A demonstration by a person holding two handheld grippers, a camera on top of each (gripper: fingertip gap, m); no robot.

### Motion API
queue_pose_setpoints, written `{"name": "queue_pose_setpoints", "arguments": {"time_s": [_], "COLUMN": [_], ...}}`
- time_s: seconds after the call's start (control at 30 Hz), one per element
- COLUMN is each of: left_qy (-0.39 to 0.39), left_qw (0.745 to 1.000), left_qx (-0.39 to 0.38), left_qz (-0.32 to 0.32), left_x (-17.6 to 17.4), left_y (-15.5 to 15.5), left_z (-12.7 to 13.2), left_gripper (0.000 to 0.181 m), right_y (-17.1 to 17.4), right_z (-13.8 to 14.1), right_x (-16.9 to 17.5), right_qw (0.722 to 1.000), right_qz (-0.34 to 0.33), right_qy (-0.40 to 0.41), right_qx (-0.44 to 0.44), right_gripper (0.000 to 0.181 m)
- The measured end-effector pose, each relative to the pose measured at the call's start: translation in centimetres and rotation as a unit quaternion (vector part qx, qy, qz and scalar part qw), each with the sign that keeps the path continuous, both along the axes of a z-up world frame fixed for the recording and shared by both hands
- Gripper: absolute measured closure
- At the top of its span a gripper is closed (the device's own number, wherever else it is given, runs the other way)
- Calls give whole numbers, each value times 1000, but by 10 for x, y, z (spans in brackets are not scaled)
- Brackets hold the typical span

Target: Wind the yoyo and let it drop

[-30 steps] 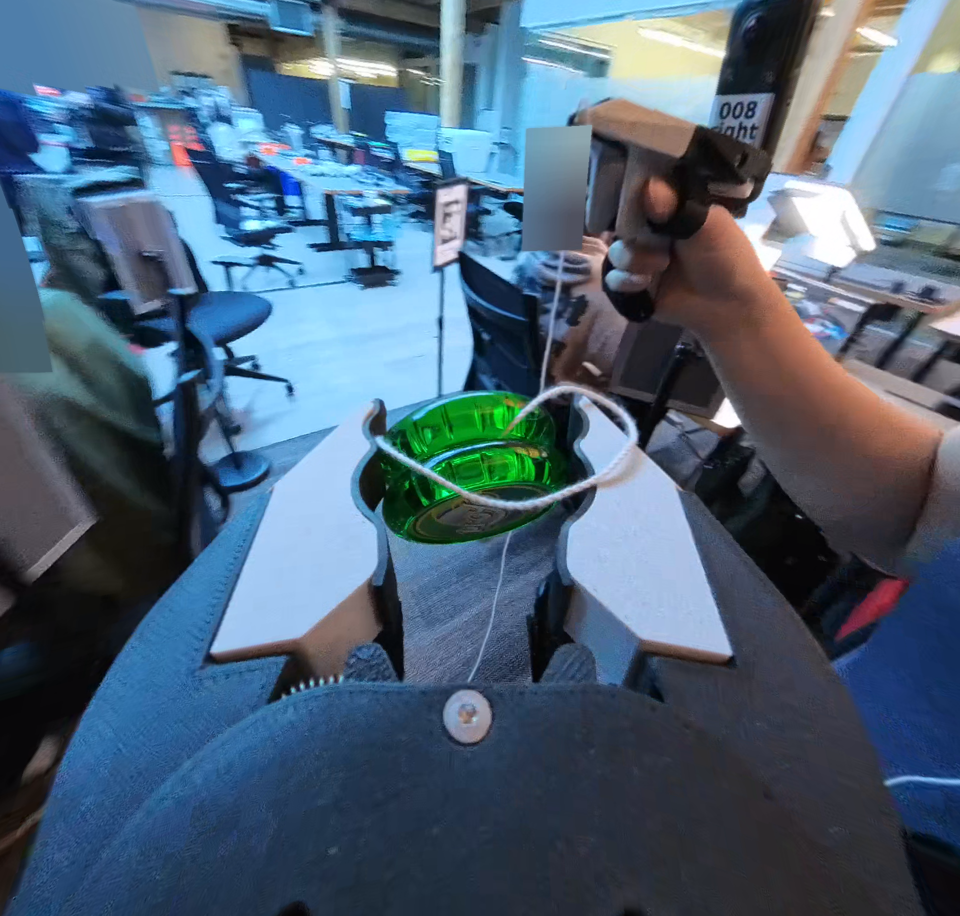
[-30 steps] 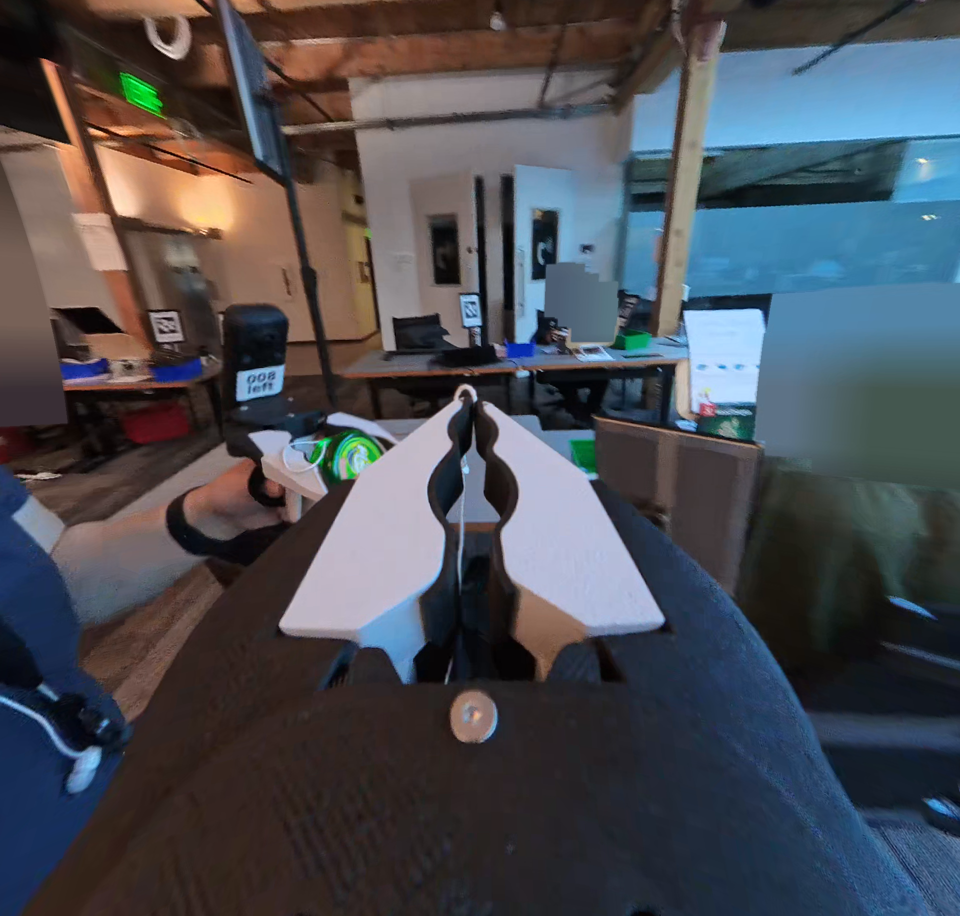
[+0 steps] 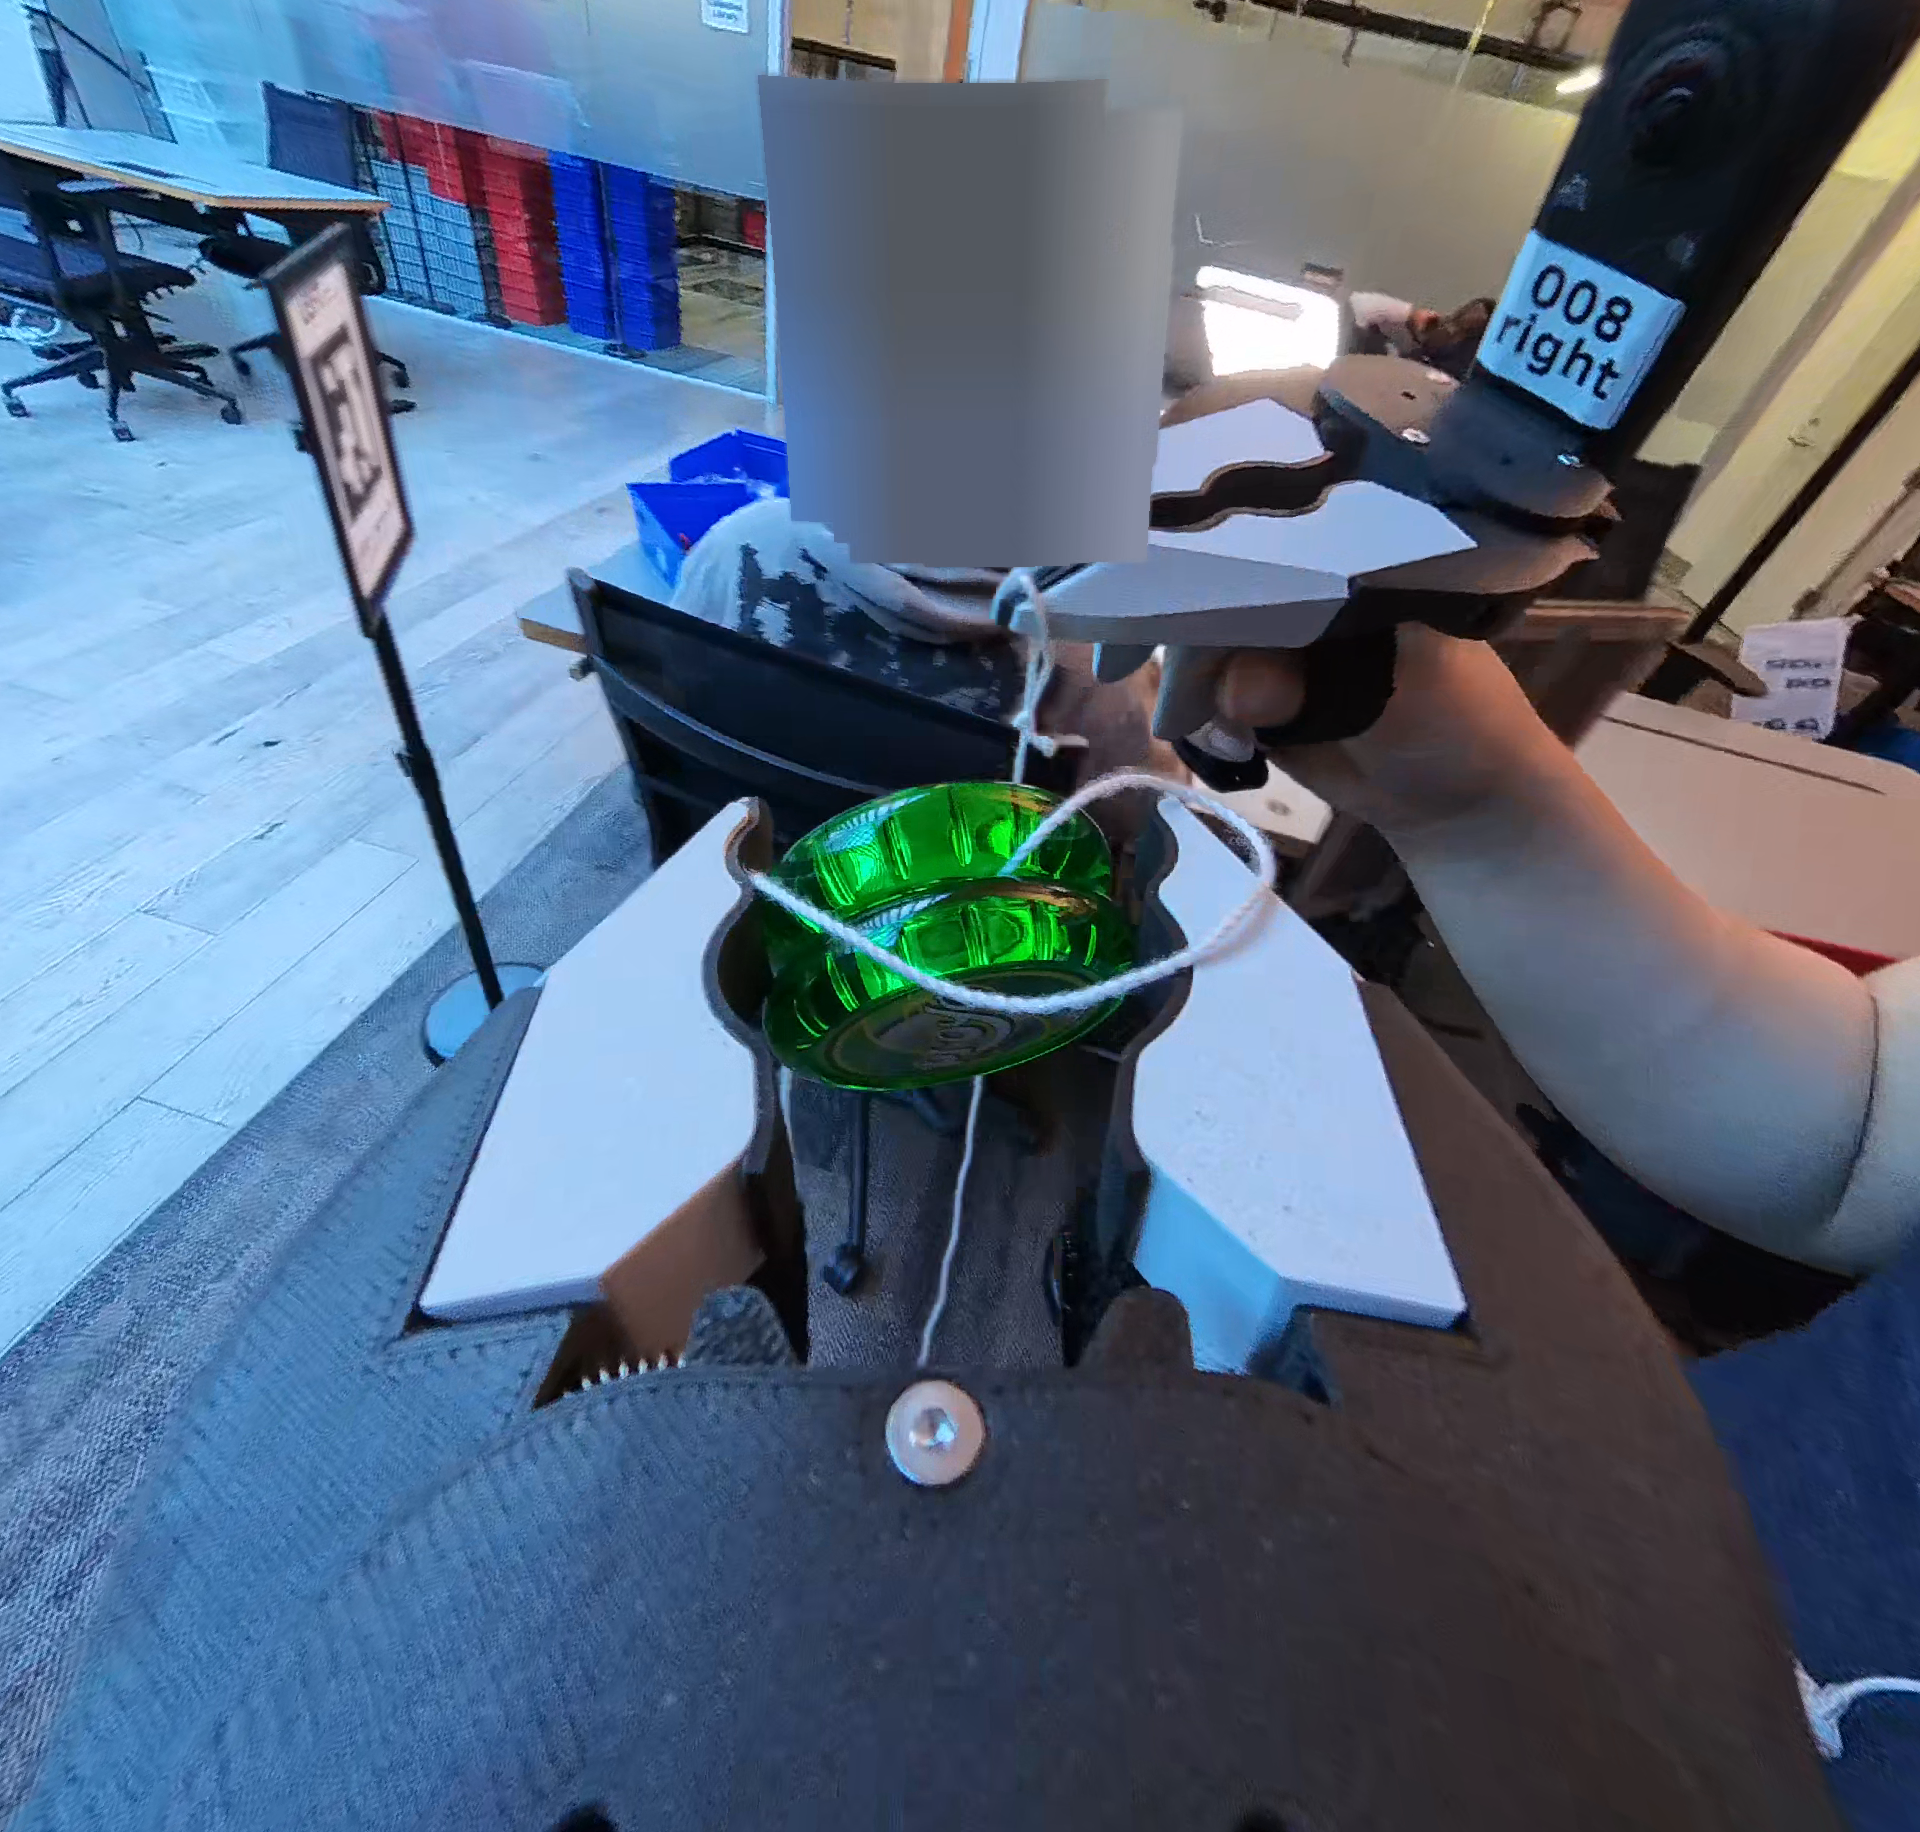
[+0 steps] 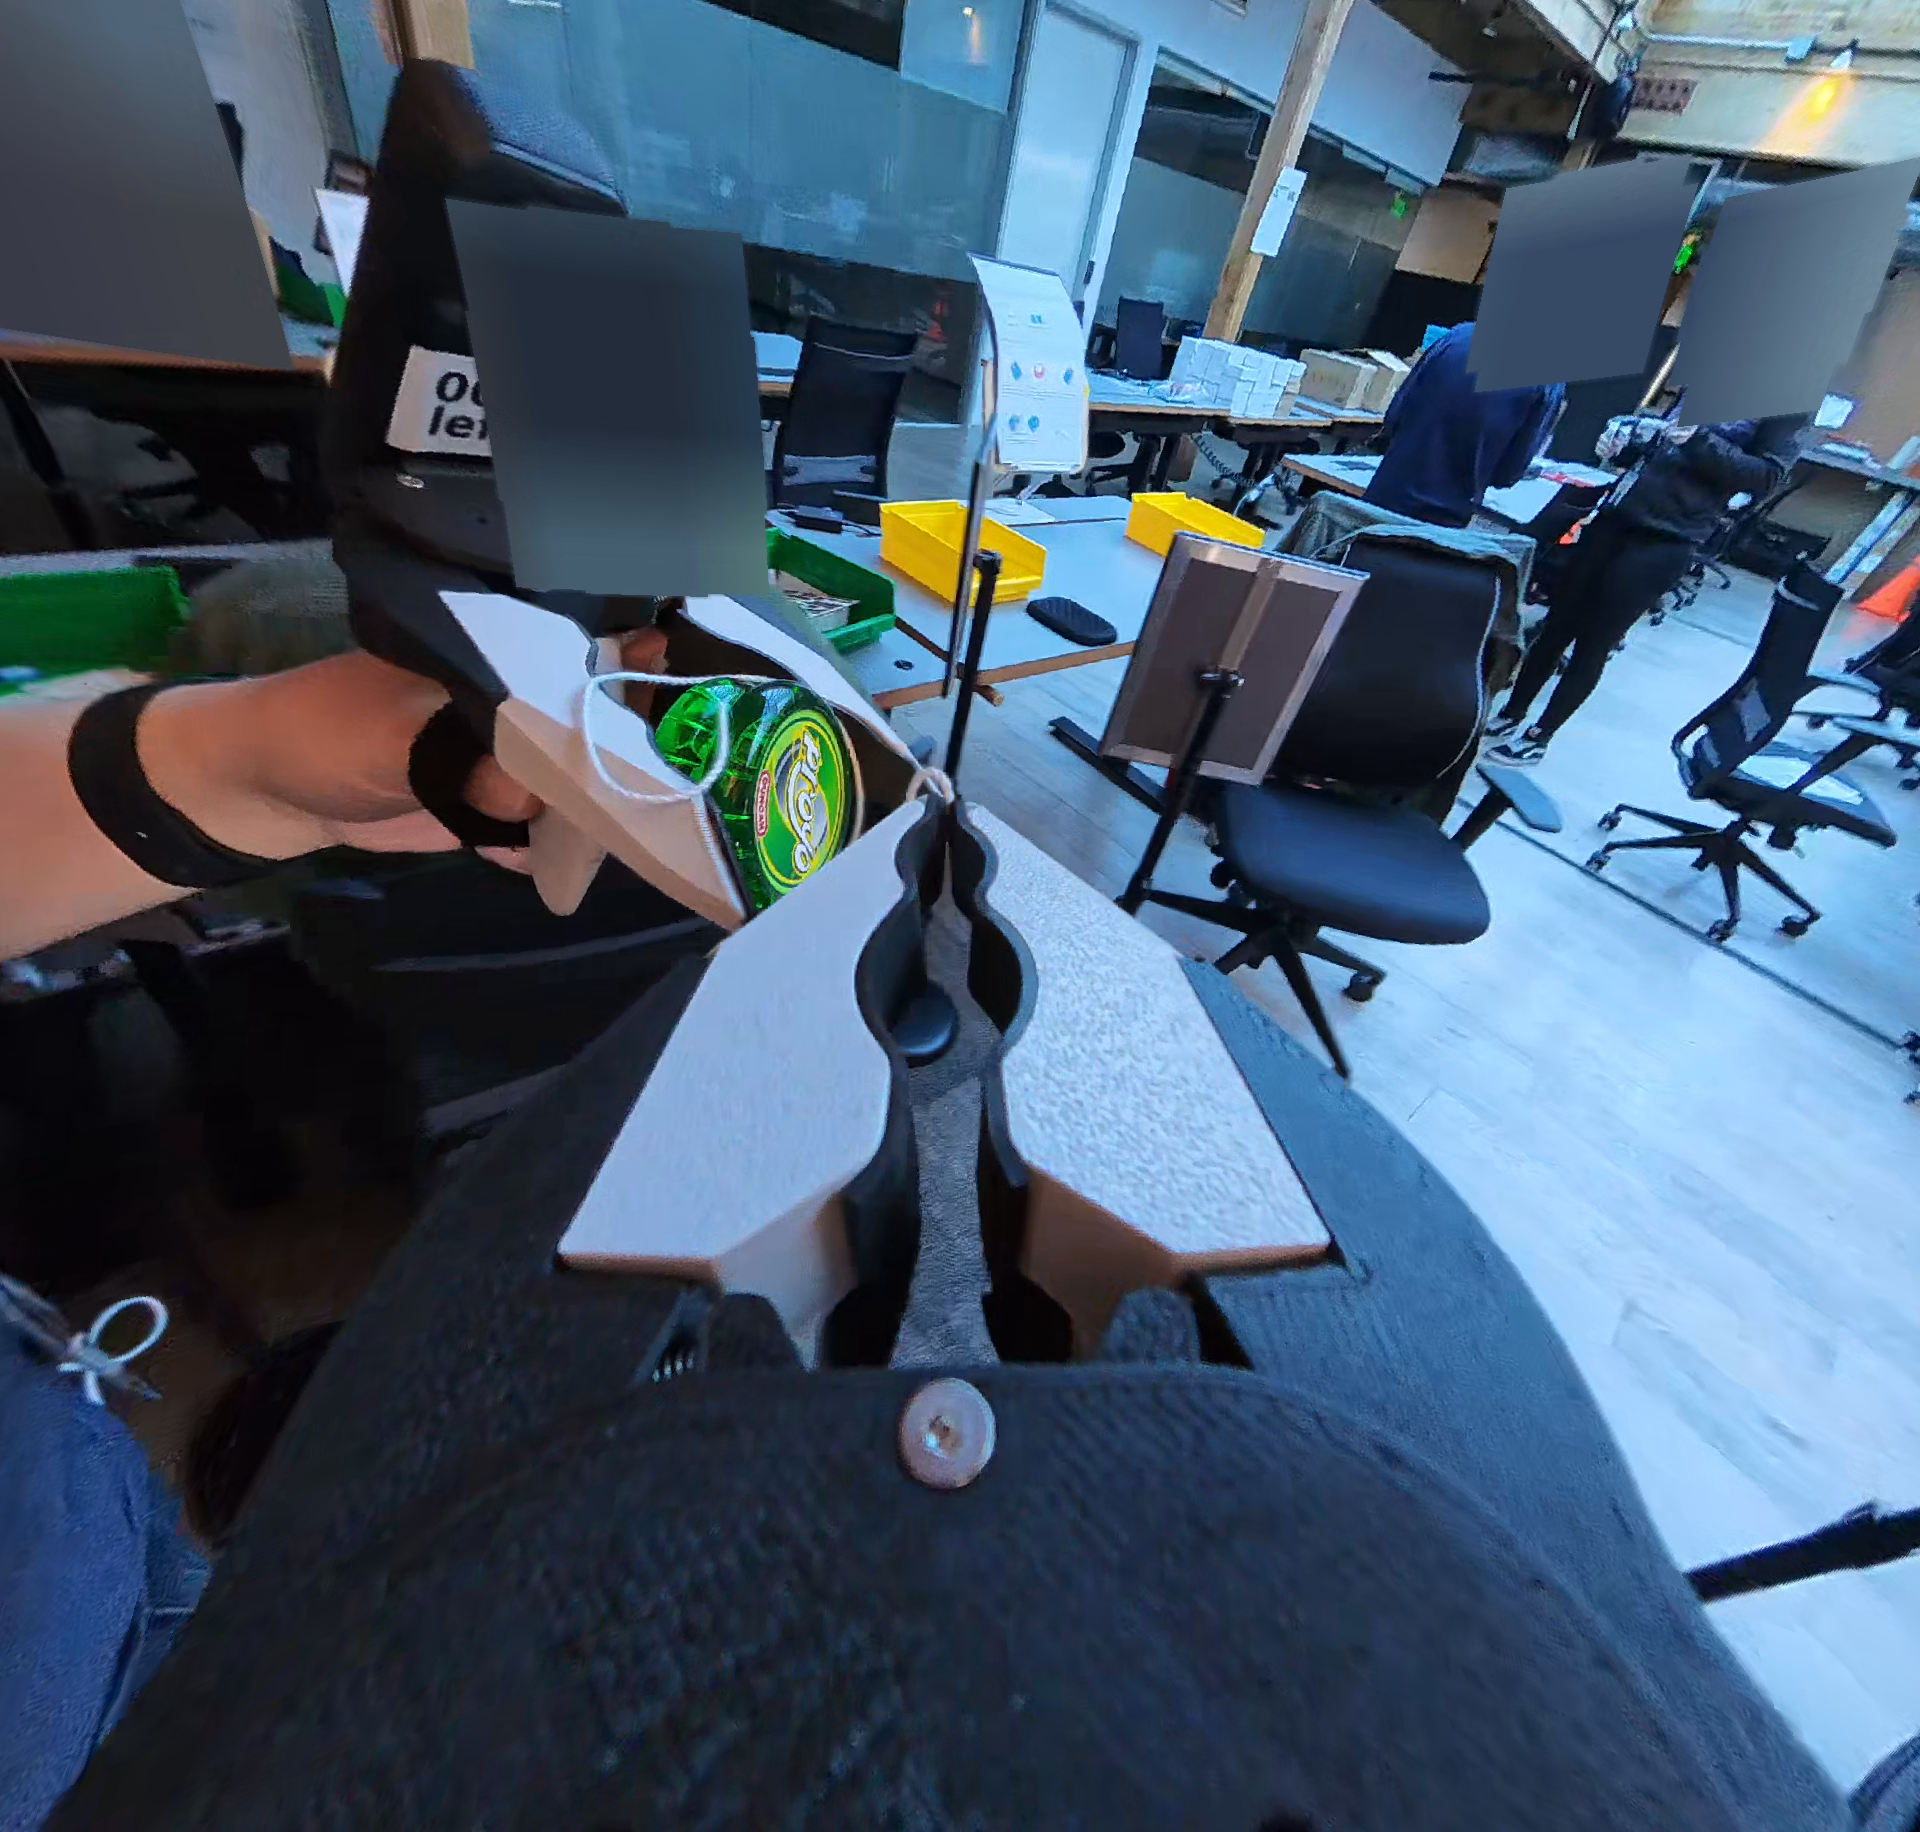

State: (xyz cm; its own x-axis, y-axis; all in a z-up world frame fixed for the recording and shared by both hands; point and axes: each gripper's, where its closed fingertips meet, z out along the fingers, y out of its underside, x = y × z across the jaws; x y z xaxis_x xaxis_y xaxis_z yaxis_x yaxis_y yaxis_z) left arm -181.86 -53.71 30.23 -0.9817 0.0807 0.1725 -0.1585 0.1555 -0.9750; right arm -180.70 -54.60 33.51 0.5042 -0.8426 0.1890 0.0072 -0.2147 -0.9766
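A clear green yoyo [image 3: 940, 941] is clamped between the fingertips of my left gripper [image 3: 948, 852], held in the air. Its white string [image 3: 1164, 972] loops loosely over the yoyo and the right fingertip, and one strand runs up to my right gripper [image 3: 1023, 603], which is shut on it just above and beyond the yoyo. In the right wrist view the right gripper [image 4: 940, 795] pinches the string end at its tips. The yoyo [image 4: 764, 790] sits close to the left of those tips, in the left gripper [image 4: 717, 743]. Another strand hangs down between my left fingers.
A marker sign on a black stand [image 3: 348, 432] rises at left. A black chair with a seated person [image 3: 831, 681] is just beyond the yoyo. Office chairs [image 4: 1351, 826], desks with yellow bins [image 4: 956, 546] and standing people [image 4: 1621, 556] fill the room to the right. The grippers' ends are close to 4 centimeters from one another.
Both grippers have swung round to face other parts of the room. The right gripper has come much closer to the yoyo, leaving a shorter string span. The loop still lies over the yoyo.
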Motion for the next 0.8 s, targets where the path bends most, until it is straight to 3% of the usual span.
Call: {"name": "queue_pose_setpoints", "arguments": {"time_s": [0.23, 0.37, 0.53, 0.8], "left_qy": [14, 26, 1, 3], "left_qw": [997, 993, 990, 995], "left_qx": [-8, -26, -19, -10], "left_qz": [73, 114, 141, 102], "left_x": [141, 219, 312, 490], "left_y": [-85, -121, -152, -215], "left_z": [4, 9, 1, -6], "left_gripper": [112, 112, 112, 112], "right_y": [-79, -119, -153, -219], "right_z": [17, 28, 12, -3], "right_x": [144, 229, 332, 509], "right_qw": [996, 994, 992, 995], "right_qz": [90, 104, 125, 95], "right_qy": [-1, -9, 0, 2], "right_qx": [-10, -14, -28, -33], "right_gripper": [181, 181, 181, 181]}}
